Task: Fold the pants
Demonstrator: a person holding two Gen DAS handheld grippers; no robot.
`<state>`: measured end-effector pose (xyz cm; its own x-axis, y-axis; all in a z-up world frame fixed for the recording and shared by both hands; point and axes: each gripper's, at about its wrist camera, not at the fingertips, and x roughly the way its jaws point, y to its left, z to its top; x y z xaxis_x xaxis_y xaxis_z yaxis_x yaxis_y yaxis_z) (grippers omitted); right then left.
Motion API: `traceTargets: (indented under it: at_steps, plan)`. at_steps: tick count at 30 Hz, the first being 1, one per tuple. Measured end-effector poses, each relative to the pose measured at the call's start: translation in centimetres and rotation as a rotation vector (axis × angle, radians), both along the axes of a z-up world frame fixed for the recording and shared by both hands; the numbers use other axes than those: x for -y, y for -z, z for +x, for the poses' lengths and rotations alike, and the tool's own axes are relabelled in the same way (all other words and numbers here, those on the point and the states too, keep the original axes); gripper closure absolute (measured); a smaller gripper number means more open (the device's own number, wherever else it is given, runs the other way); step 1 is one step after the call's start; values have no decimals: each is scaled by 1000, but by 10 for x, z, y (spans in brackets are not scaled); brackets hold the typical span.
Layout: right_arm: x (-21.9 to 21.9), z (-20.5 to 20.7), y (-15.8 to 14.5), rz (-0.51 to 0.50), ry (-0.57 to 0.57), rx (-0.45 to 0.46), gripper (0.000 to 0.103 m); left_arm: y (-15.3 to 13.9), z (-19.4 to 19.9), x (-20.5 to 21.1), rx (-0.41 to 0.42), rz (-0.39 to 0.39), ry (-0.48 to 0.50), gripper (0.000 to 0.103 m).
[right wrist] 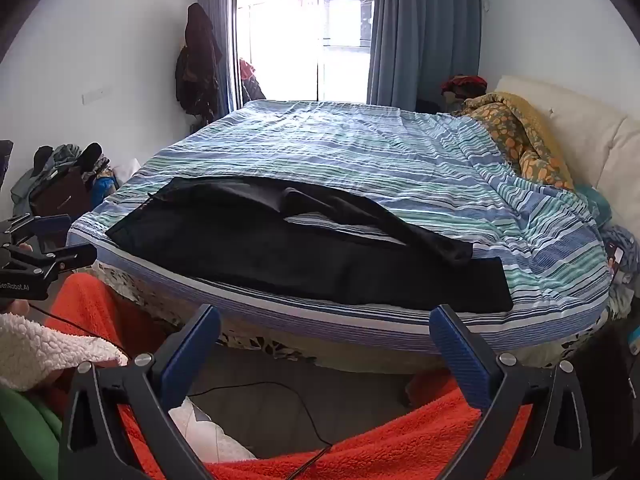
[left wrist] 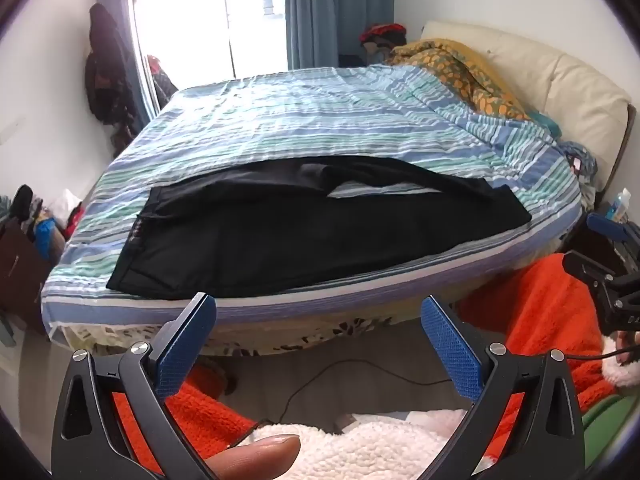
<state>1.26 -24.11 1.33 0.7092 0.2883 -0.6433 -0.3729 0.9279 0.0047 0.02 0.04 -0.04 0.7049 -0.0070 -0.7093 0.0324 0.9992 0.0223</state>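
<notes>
Black pants [left wrist: 304, 228] lie spread along the near edge of the bed, waistband to the left, both legs running right with a strip of sheet showing between them. In the right wrist view the pants [right wrist: 280, 256] fill the near part of the bed. My left gripper [left wrist: 318, 304] hangs open just short of the mattress edge, below the pants, nothing between its blue pads. My right gripper [right wrist: 326, 314] is also open and empty, near the leg ends. The right gripper's body [left wrist: 608, 280] shows at the right of the left wrist view.
The bed carries a blue and green striped sheet [right wrist: 360, 160]. A yellow patterned quilt [right wrist: 516, 136] is bunched by the cream headboard [right wrist: 580, 136]. Red fleece clothing [right wrist: 400, 440] and a cable [right wrist: 256, 388] lie below the grippers. Clutter [right wrist: 60, 184] stands at the left wall.
</notes>
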Motion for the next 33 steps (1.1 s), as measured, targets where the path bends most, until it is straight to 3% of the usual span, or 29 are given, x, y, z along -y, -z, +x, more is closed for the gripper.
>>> traceTargets:
  at_steps: [33]
  plan:
    - [-8, 4, 10, -41, -15, -41, 0, 2, 0, 5, -8, 13, 10, 1]
